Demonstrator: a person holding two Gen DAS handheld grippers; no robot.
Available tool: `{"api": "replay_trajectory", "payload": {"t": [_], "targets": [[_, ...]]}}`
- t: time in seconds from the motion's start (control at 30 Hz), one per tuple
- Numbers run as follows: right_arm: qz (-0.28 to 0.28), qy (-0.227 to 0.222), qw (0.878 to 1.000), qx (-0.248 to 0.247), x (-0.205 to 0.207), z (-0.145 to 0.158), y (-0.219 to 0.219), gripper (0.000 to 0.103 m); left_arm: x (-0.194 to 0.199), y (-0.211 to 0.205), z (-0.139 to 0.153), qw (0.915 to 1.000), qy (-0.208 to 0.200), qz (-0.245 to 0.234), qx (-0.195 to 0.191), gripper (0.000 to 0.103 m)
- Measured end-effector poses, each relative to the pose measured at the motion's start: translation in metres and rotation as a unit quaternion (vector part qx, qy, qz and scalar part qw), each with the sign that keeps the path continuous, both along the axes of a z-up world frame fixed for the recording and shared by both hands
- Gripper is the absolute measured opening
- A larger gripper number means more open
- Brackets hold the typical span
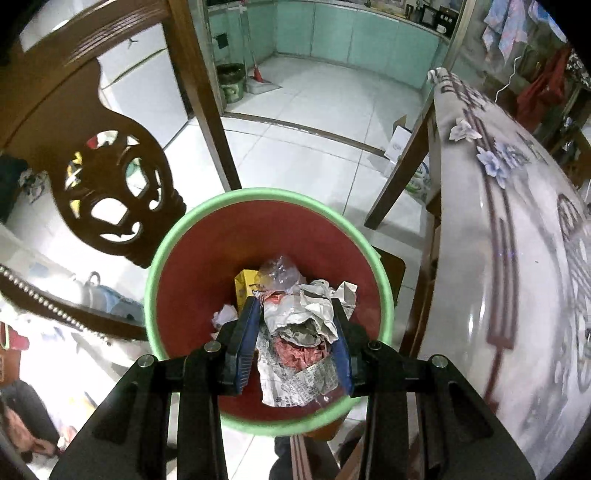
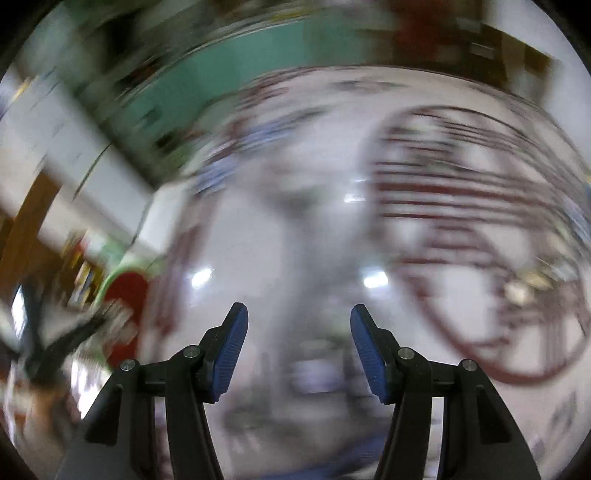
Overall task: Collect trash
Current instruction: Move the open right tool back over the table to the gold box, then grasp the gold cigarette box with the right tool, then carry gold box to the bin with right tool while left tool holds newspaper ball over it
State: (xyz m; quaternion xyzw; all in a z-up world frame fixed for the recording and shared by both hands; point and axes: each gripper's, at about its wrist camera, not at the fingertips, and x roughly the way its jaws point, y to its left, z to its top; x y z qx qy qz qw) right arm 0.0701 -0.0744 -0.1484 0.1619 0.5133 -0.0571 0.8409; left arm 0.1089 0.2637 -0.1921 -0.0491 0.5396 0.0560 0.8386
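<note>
The glossy white round tabletop with dark red line patterns and pale blue flowers (image 1: pixel 517 258) fills the right side of the left wrist view, and in the right wrist view the same surface (image 2: pixel 295 229) spreads under the camera, heavily smeared by motion blur. To the left in the left wrist view stands a dark brown carved wooden chair back with openwork cut-outs (image 1: pixel 110 177), and white floor tiles (image 1: pixel 314 122) run back towards pale green cabinets (image 1: pixel 351 33). Beside the table edge, on the floor, sits the round bin with a light green rim and red inside (image 1: pixel 177 258); in the right wrist view it shows only as a blurred red and green patch at the left (image 2: pixel 122 295). Inside the bin lie a yellow carton (image 1: pixel 244 284), a crumpled clear plastic wrapper (image 1: pixel 279 271) and small white paper scraps (image 1: pixel 226 315). The left gripper (image 1: pixel 297 321) hangs over the bin's mouth with its blue-padded fingers (image 1: pixel 247 332) clamped on a crumpled wad of newspaper with red wrapping inside (image 1: pixel 299 347), which bulges out between the pads. The right gripper (image 2: pixel 299 314) is held above the tabletop, its blue pads (image 2: pixel 232 347) standing apart with nothing between them.
</note>
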Motion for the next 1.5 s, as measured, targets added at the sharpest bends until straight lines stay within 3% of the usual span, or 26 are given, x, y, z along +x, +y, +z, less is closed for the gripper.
{"api": "replay_trajectory", "payload": {"t": [0.07,0.2,0.3,0.37,0.47,0.53,0.57,0.6,0.63,0.73,0.87,0.93,0.97,1.0,1.13,1.23,1.27,1.3,1.4,1.5], "targets": [[-0.091,-0.003,0.996,-0.013,-0.014,-0.001,-0.049,0.068,-0.004,-0.003,0.009,1.0000,-0.002,-0.001,0.001,0.036],[-0.246,-0.002,0.969,-0.013,-0.040,-0.010,-0.135,0.069,-0.011,-0.011,0.019,0.9999,-0.007,-0.002,0.010,0.036],[-0.320,0.003,0.947,0.033,-0.046,-0.023,-0.178,0.069,-0.012,-0.016,0.022,0.9999,-0.004,0.001,0.010,0.036],[-0.337,0.007,0.940,0.048,-0.040,-0.030,-0.195,0.069,-0.014,-0.021,0.025,0.9999,-0.006,-0.002,0.015,0.036],[-0.321,0.034,0.943,0.087,-0.020,-0.047,-0.209,0.066,-0.015,-0.029,0.030,0.9997,-0.009,-0.009,0.020,0.036],[-0.294,0.028,0.952,0.084,-0.011,-0.049,-0.209,0.036,-0.017,-0.034,0.033,0.9996,-0.013,-0.013,0.020,0.037],[-0.277,0.029,0.957,0.078,-0.007,-0.051,-0.210,0.032,-0.017,-0.035,0.035,0.9996,-0.014,-0.014,0.018,0.037],[-0.259,0.024,0.963,0.069,0.000,-0.047,-0.207,0.008,-0.018,-0.036,0.036,0.9997,-0.015,-0.014,0.016,0.037],[-0.247,0.023,0.966,0.074,0.002,-0.047,-0.206,0.006,-0.018,-0.037,0.037,0.9997,-0.016,-0.013,0.015,0.037],[-0.217,0.006,0.971,0.101,0.010,-0.044,-0.197,0.006,-0.020,-0.039,0.040,0.9997,-0.019,-0.012,0.012,0.037],[-0.226,-0.029,0.971,0.074,0.008,-0.026,-0.186,0.011,-0.022,-0.039,0.046,0.9996,-0.023,-0.011,0.007,0.037],[-0.212,-0.032,0.975,0.055,0.014,-0.020,-0.181,0.028,-0.023,-0.038,0.049,0.9996,-0.025,-0.010,0.005,0.037],[-0.202,-0.022,0.978,0.040,0.019,-0.019,-0.179,0.053,-0.023,-0.038,0.051,0.9997,-0.024,-0.008,0.001,0.037],[-0.195,-0.011,0.980,0.023,0.023,-0.019,-0.177,0.070,-0.024,-0.039,0.053,0.9997,-0.025,-0.008,-0.003,0.037],[-0.186,0.014,0.982,-0.022,0.035,-0.025,-0.180,0.071,-0.028,-0.051,0.065,0.9988,-0.039,-0.028,-0.007,0.037],[-0.165,0.088,0.982,-0.025,0.052,-0.058,-0.185,0.072,-0.029,-0.057,0.070,0.9983,-0.043,-0.036,-0.011,0.037],[-0.161,0.090,0.982,-0.028,0.050,-0.061,-0.184,0.060,-0.029,-0.058,0.071,0.9982,-0.045,-0.037,-0.013,0.037],[-0.151,0.068,0.985,-0.048,0.050,-0.055,-0.178,0.037,-0.030,-0.060,0.073,0.9981,-0.046,-0.039,-0.012,0.037],[-0.137,0.043,0.990,0.005,0.044,-0.044,-0.169,0.036,-0.034,-0.063,0.078,0.9977,-0.052,-0.042,-0.004,0.037],[-0.091,0.015,0.996,0.000,0.040,-0.022,-0.137,0.036,-0.036,-0.064,0.080,0.9977,-0.053,-0.043,-0.005,0.037]]}}
